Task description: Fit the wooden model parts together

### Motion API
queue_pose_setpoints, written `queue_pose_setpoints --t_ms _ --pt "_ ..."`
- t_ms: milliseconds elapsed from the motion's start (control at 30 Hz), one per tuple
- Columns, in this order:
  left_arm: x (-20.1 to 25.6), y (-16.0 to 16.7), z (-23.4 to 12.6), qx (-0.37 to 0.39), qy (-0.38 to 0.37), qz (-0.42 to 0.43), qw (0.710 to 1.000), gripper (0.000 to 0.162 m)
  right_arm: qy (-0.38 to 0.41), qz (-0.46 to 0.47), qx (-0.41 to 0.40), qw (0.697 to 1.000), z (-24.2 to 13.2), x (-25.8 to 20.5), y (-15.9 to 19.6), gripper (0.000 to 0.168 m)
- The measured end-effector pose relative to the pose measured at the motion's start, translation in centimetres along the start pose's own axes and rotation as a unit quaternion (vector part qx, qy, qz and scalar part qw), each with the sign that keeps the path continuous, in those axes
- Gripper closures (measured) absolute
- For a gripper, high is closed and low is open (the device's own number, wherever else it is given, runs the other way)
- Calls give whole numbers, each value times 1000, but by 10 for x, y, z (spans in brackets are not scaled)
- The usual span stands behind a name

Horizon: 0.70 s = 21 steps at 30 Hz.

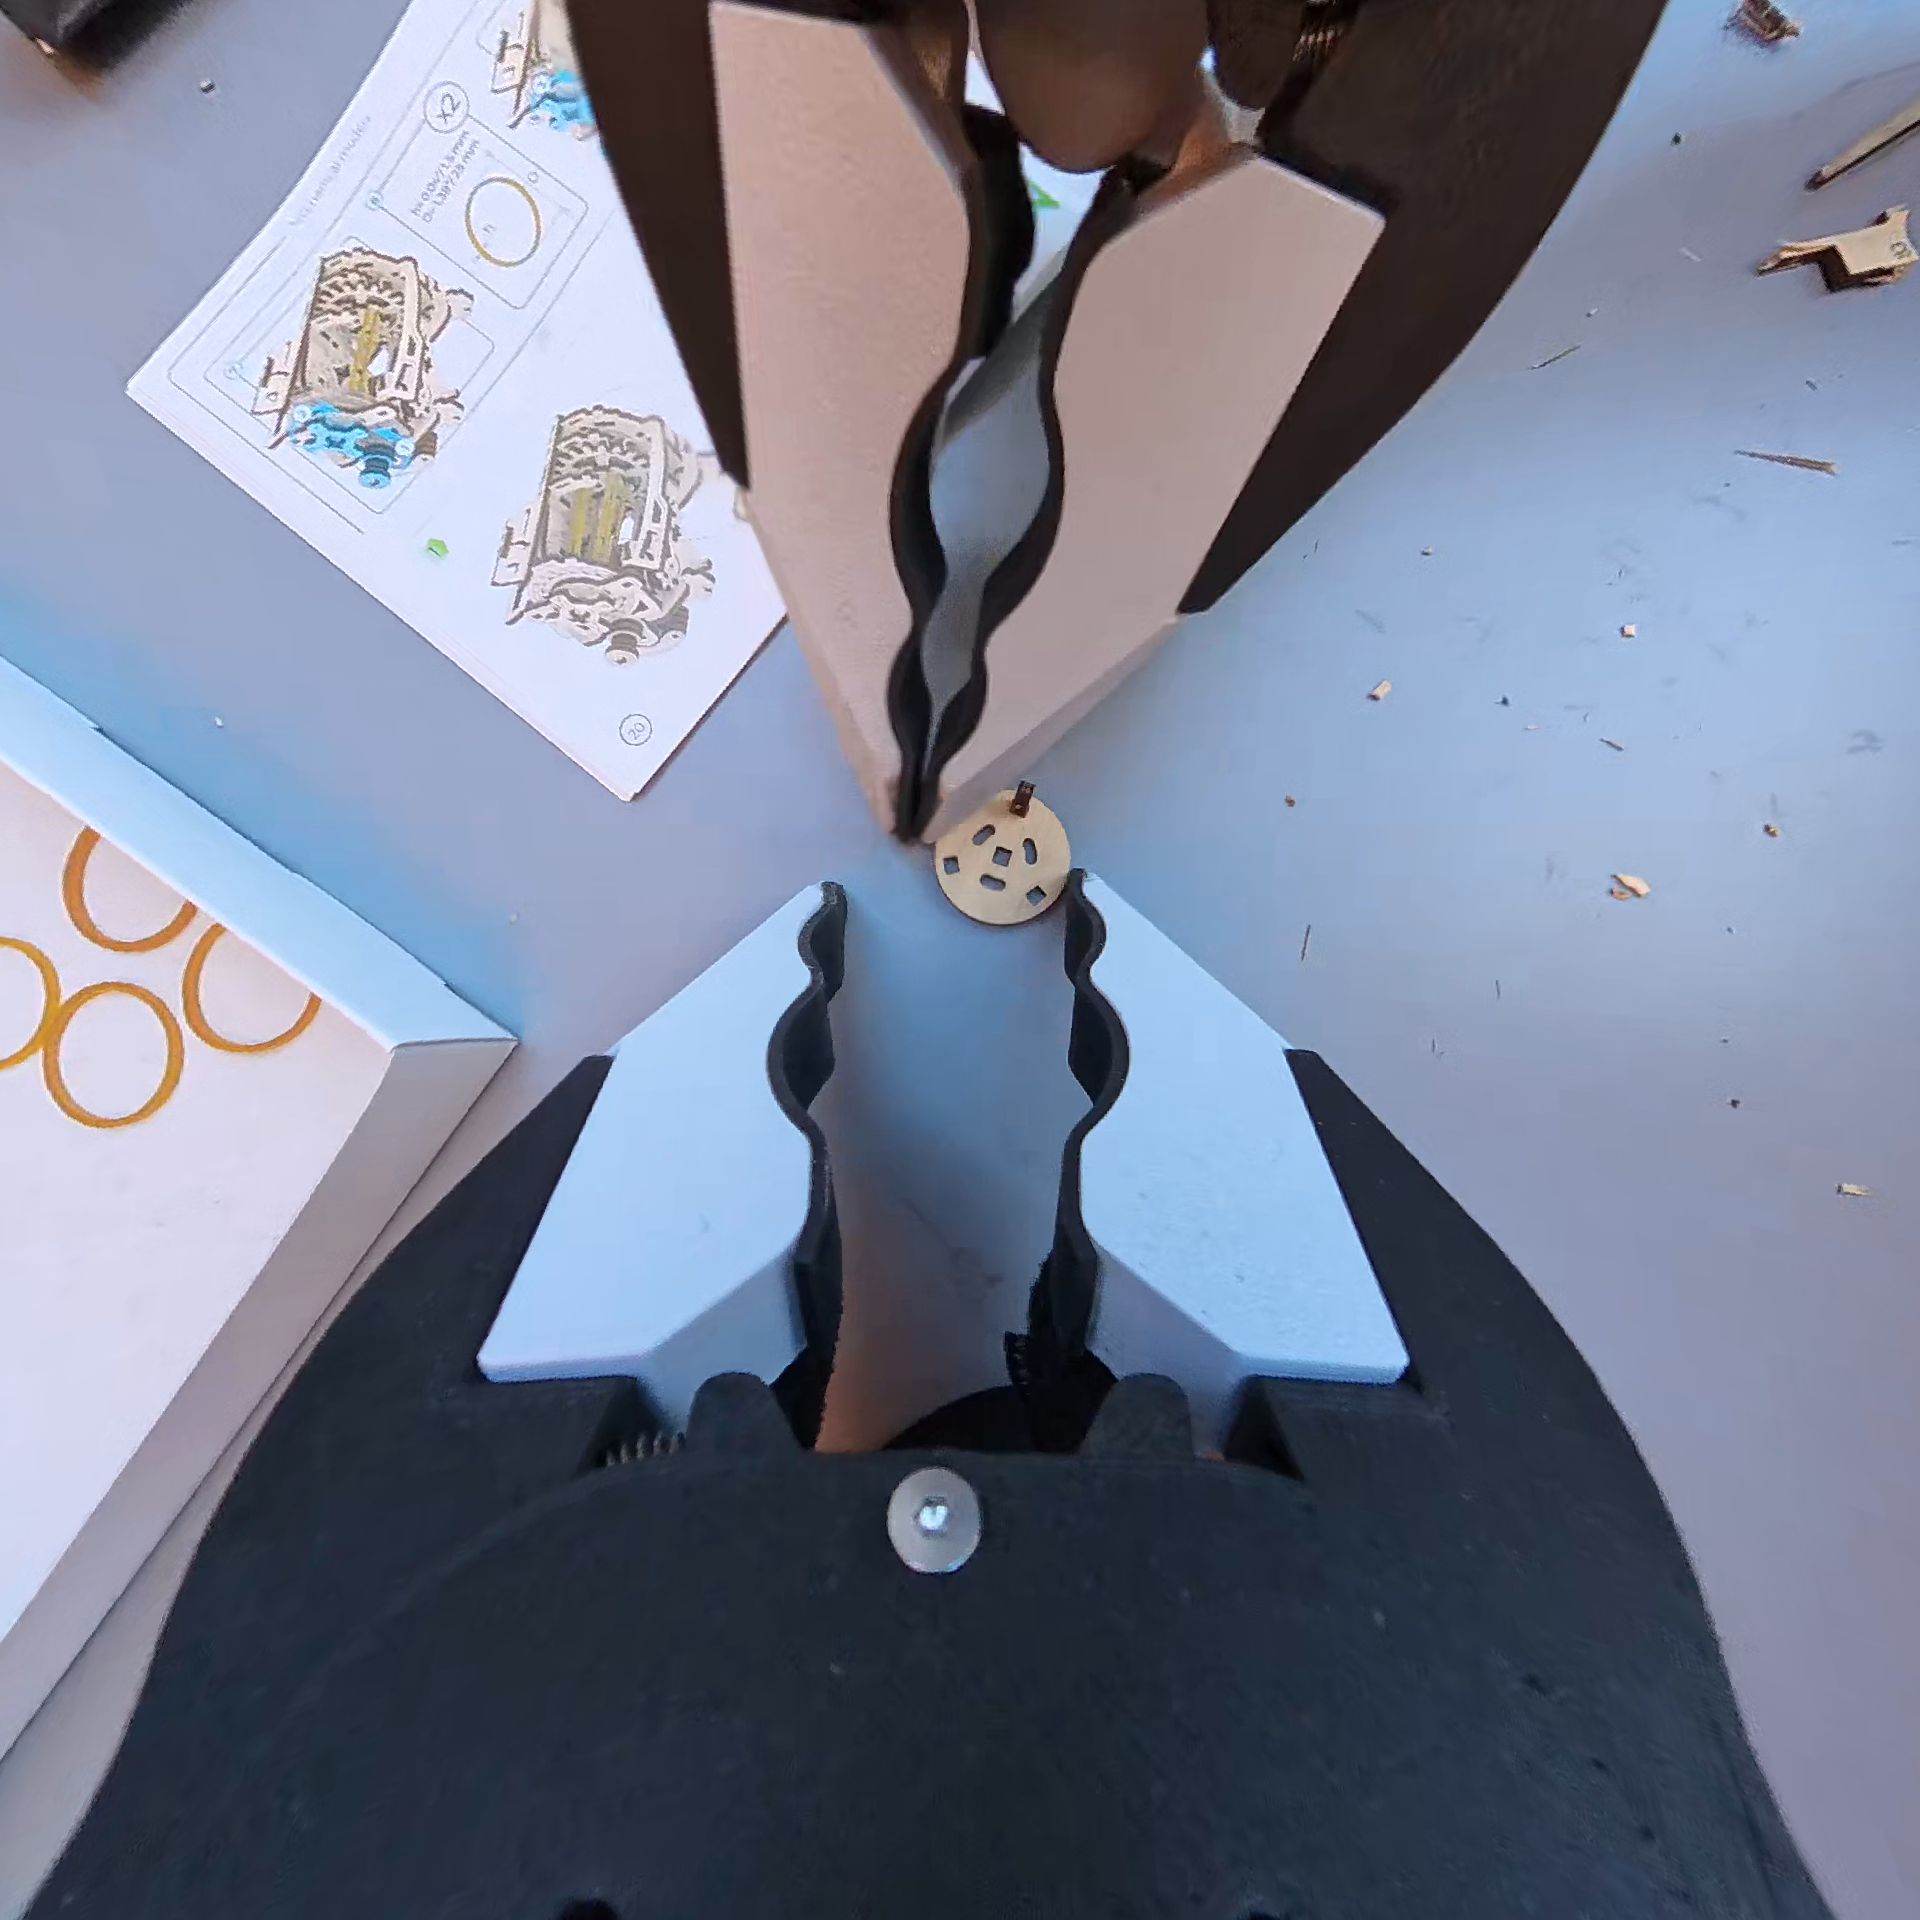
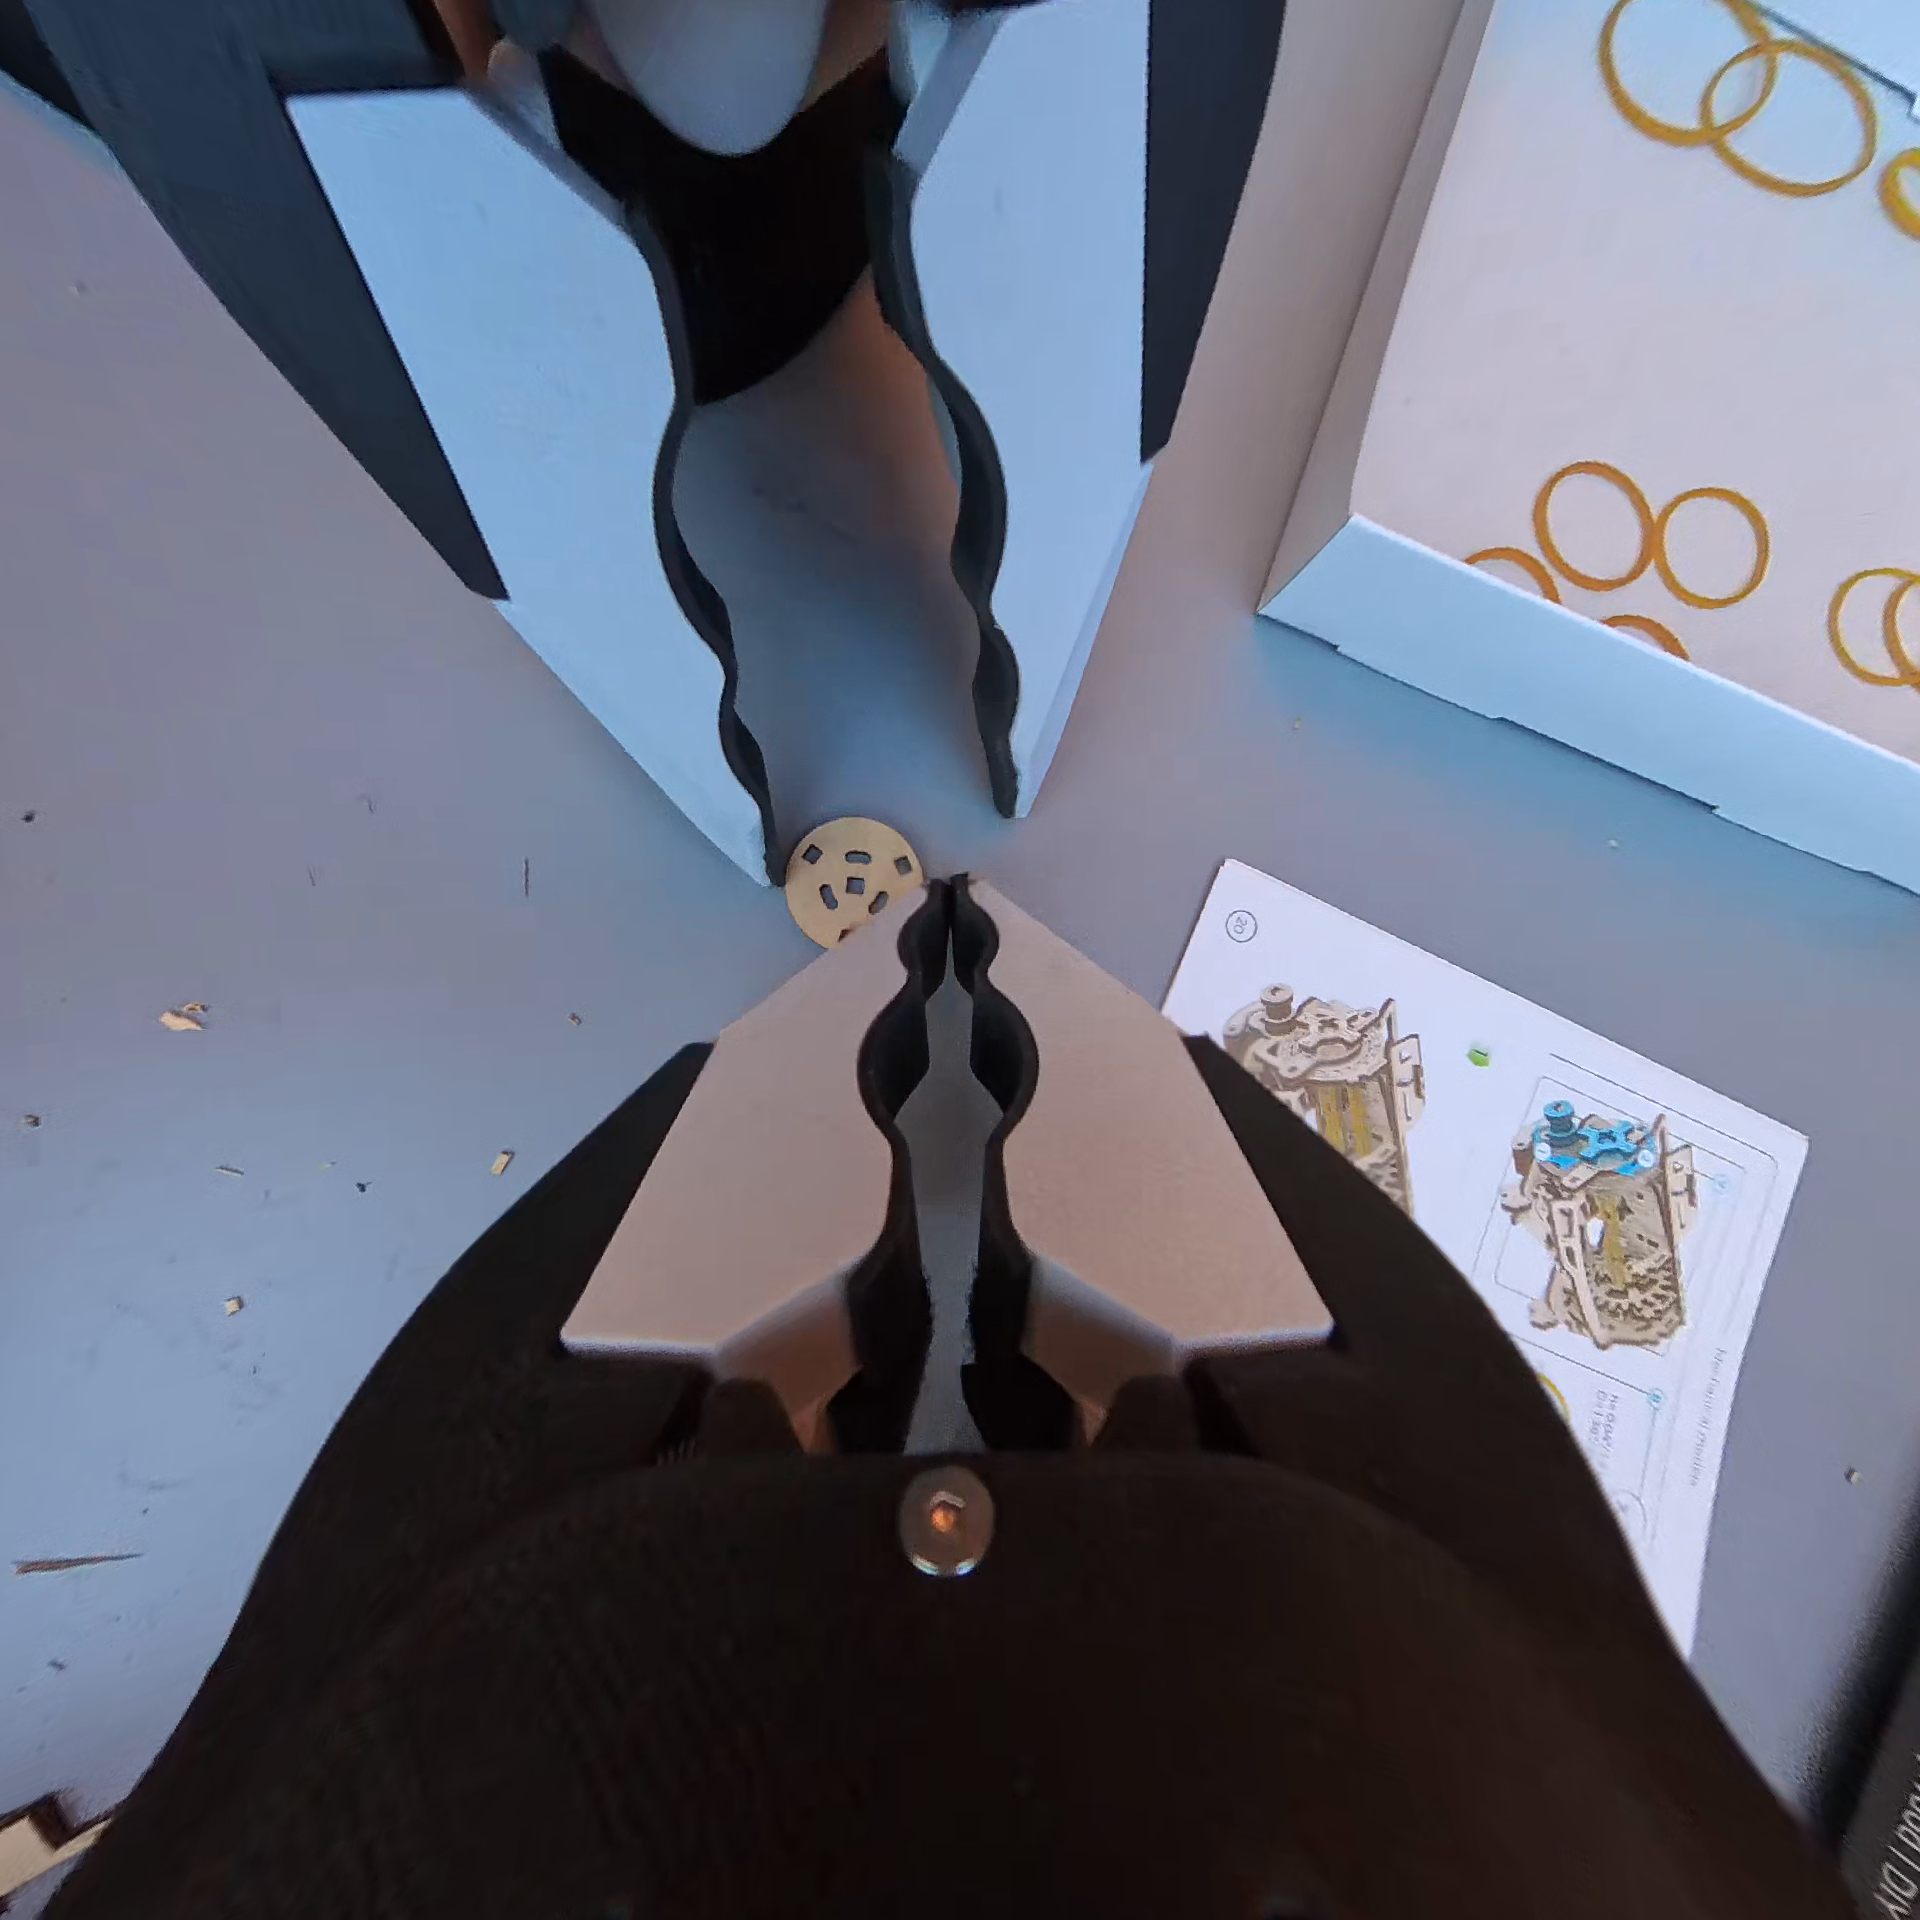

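A small round wooden disc (image 1: 1003,868) with several cut-out holes lies flat on the grey table (image 1: 1507,935). A tiny dark peg (image 1: 1025,795) shows at its far edge. My left gripper (image 1: 954,888) is open, its tips down at the table, and one fingertip (image 1: 1075,894) touches the disc's rim. My right gripper (image 1: 914,831) comes in from the opposite side. It is shut, with nothing visible between its tips, right beside the disc. The right wrist view shows the disc (image 2: 847,878) between the shut right gripper (image 2: 951,888) and the open left gripper (image 2: 888,840).
A printed instruction sheet (image 1: 447,416) lies to my left; it also shows in the right wrist view (image 2: 1507,1195). A white box (image 1: 436,1039) holds several yellow rubber bands (image 2: 1595,525). Wooden offcuts (image 1: 1839,255) and small chips (image 1: 1629,885) lie scattered on the table. Less than 4 cm separates the two grippers' tips.
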<state>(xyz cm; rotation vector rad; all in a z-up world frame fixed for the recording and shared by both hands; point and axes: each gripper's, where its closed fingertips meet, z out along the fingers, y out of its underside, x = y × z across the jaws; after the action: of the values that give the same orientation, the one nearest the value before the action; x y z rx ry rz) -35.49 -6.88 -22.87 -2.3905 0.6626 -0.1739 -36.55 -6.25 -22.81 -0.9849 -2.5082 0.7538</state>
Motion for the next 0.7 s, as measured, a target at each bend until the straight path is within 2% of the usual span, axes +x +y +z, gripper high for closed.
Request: queue_pose_setpoints --t_ms 133,267,433,500,567,700 --pt "-3 4 -3 0 2 -9 1000 118 1 9 -7 1000 -5 -4 6 168" --pt "-11 8 -6 5 -9 -18 1000 128 -6 35 -14 999 -11 -16 12 168" --pt "8 3 -9 38 59 -8 997 125 31 29 -12 999 -20 -19 17 168" --pt "5 2 -8 36 58 35 997 122 11 27 14 999 -24 -27 8 154" --pt "5 2 -8 37 64 112 991 122 -9 19 26 999 -27 -33 -2 147" --pt "2 -1 -5 31 85 216 972 128 9 1 -9 1000 -24 -30 -8 148"
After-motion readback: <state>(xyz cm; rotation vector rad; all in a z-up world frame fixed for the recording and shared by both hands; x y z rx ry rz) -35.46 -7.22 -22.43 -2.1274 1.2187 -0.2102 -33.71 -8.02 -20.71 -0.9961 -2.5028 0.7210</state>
